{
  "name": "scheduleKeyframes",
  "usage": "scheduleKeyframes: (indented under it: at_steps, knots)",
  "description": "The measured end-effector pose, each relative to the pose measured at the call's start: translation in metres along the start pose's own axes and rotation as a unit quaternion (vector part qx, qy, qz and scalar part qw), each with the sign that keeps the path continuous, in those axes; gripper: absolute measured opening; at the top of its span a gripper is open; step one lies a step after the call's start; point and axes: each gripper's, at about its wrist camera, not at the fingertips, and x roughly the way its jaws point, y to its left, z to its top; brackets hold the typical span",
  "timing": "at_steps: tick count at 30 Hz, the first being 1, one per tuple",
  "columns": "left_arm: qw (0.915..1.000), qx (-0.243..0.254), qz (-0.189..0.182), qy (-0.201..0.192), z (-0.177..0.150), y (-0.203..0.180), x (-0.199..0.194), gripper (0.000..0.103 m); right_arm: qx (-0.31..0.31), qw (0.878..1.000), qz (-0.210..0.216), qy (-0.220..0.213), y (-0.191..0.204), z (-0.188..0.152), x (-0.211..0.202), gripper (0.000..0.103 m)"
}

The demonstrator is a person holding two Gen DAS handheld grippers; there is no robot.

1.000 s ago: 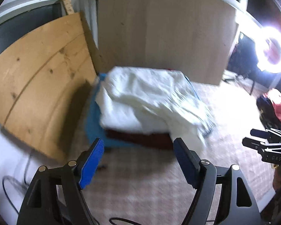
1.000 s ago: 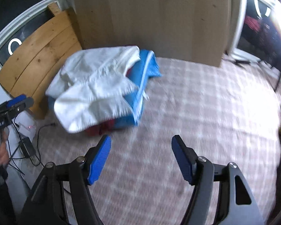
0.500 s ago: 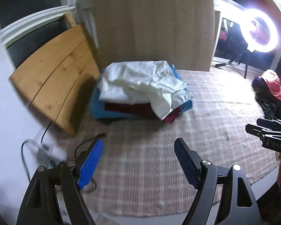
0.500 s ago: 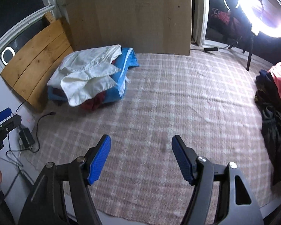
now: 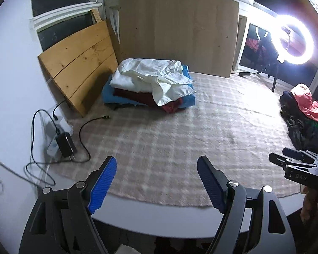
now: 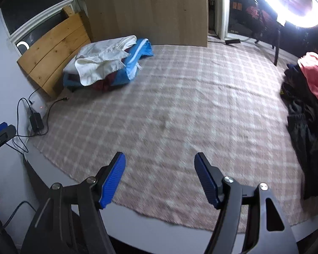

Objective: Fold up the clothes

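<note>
Rug [image 5: 180,131]: more is seen than a second ago.
Folded pile [image 5: 152,84]: now farther off, well apart.
Left gripper [image 5: 156,182]: spread, nothing held.
Right gripper [image 6: 159,177]: spread, nothing held.

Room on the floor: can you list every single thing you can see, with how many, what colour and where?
Rug: one, pink plaid, floor middle.
Folded stack: one; white garment on top, dark red and blue beneath; far left of rug.
Unfolded pile: one, dark clothes with a coral garment on top, right edge.
Pine board: one, leaning behind stack.
Pale panel: one, against back wall.
Ring light: one, bright white, far right.
Charger and cables: black, left of rug.
Left gripper: blue pads, open, empty.
Right gripper: blue pads, open, empty.
</note>
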Motion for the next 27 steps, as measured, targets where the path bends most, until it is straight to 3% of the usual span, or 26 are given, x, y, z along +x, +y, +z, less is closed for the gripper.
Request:
scheduleKeyframes:
  at_steps: [9,27]
  knots:
    - [0.9998,-0.014,0.005,-0.013,-0.028,-0.025,-0.031,0.077,-0.016,1.000,0.013,-0.010,-0.019,-0.025,-0.023,0.067]
    - [0.9992,-0.020,0.015,-0.030,-0.040,-0.036,-0.054,0.077,-0.041,0.999,0.012,-0.025,-0.025,-0.035,-0.047,0.067]
